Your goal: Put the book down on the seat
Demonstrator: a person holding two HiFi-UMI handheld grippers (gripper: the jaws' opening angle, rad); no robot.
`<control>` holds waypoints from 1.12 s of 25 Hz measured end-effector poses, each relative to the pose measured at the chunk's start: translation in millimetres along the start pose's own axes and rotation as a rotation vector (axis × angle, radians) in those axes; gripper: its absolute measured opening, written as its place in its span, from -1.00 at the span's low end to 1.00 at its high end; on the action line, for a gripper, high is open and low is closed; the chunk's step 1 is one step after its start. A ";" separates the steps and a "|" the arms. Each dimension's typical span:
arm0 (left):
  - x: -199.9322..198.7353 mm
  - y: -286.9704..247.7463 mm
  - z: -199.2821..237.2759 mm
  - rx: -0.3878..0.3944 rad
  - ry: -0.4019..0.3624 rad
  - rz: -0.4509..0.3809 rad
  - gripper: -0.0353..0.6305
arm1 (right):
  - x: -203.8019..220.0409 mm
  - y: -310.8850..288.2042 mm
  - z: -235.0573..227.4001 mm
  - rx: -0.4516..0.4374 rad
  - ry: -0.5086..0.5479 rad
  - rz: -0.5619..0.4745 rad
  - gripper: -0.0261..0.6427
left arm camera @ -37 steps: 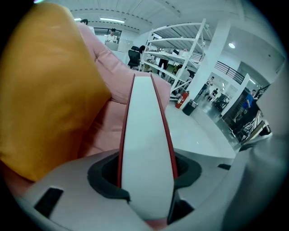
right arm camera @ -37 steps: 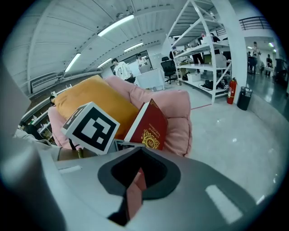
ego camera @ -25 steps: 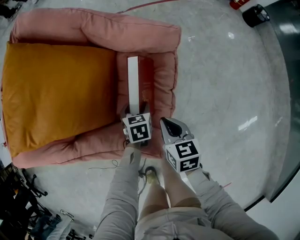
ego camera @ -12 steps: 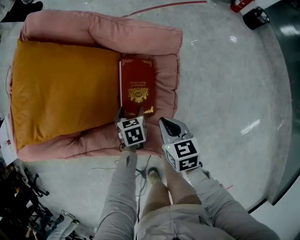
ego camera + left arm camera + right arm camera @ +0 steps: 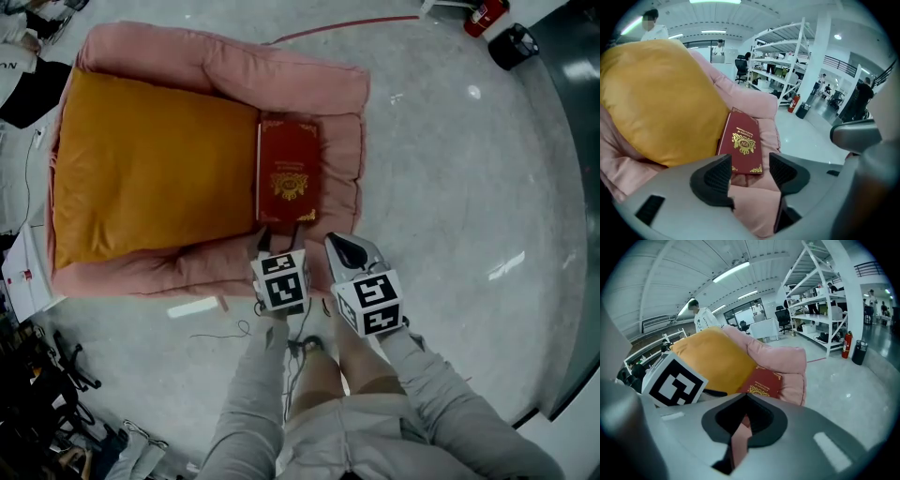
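Book point(image 5: 290, 171) flat on right rim of seat point(image 5: 225, 66), edge against cushion point(image 5: 150, 169). Left gripper point(image 5: 750, 171) released, jaws closing, just off book's near edge. Right gripper point(image 5: 743, 420) clenched empty beside it.

Glossy grey floor point(image 5: 450, 178). White shelving point(image 5: 778, 56) stood beside a white column point(image 5: 819, 56); strip lights point(image 5: 731, 271) lit the ribbed ceiling point(image 5: 679, 282).

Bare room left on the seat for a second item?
Orange cushion top, bordered by the seat's pink rim, is bare. Crowded: the strip between cushion and right rim, filled by the book. Floor right of the rim is also bare.
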State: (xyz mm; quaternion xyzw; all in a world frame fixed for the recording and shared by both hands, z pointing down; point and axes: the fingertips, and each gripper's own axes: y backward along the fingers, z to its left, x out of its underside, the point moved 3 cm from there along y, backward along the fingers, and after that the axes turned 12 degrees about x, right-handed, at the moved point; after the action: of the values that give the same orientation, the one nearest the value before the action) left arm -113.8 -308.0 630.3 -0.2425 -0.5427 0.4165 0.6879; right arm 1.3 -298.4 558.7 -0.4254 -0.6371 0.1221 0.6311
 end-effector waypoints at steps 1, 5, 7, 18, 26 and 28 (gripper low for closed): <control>-0.9 7.2 -2.6 -0.006 0.000 -0.010 -0.19 | -1.3 3.6 2.0 -0.001 0.005 -0.003 -0.92; -6.3 35.0 -11.9 -0.027 0.002 -0.054 -0.55 | -4.3 17.1 10.2 -0.014 0.028 -0.012 -0.92; -8.6 49.9 -16.2 -0.036 -0.001 -0.074 -0.69 | -5.8 24.5 14.2 -0.022 0.038 -0.019 -0.92; -5.4 118.4 -40.7 -0.022 -0.004 -0.120 -0.88 | -11.5 64.6 29.0 -0.057 0.092 -0.034 -0.92; -3.6 148.5 -54.6 -0.016 -0.010 -0.153 -0.88 | -14.8 88.2 38.3 -0.101 0.139 -0.043 -0.92; -5.3 155.4 -58.4 -0.015 -0.018 -0.171 -0.88 | -14.5 93.8 40.7 -0.110 0.148 -0.043 -0.92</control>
State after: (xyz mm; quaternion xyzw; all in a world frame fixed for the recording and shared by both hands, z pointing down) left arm -106.8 -222.4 488.2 -0.1968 -0.5705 0.3545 0.7143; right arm -1.6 -235.9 476.6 -0.4536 -0.6036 0.0416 0.6544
